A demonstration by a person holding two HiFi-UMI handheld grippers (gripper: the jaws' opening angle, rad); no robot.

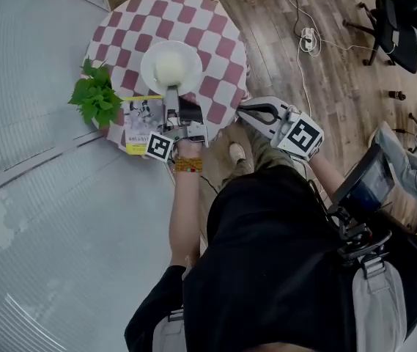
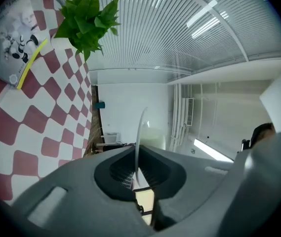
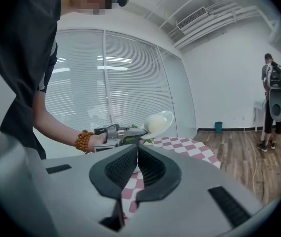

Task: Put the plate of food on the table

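Note:
A white plate [image 1: 149, 70] carrying a pale round bun [image 1: 170, 67] hangs over the round table with the red-and-white checked cloth [image 1: 212, 28]. My left gripper [image 1: 171, 92] is shut on the plate's near rim. In the left gripper view the plate [image 2: 140, 132] shows edge-on, pinched in the left gripper [image 2: 138, 158]. My right gripper [image 1: 246, 111] hovers off the table's right edge, shut and empty. The right gripper view has the right gripper [image 3: 137, 151] closed in front, and the plate [image 3: 166, 118] with the bun [image 3: 155, 124] tilted above the table [image 3: 192, 147].
A green potted plant [image 1: 94, 95] and a booklet [image 1: 142, 120] sit on the table's left side, also in the left gripper view as the plant [image 2: 87, 19] and booklet [image 2: 12, 48]. An office chair [image 1: 395, 22] and a cable with a power strip [image 1: 307, 39] lie on the wooden floor. Another person [image 3: 273, 102] stands far right.

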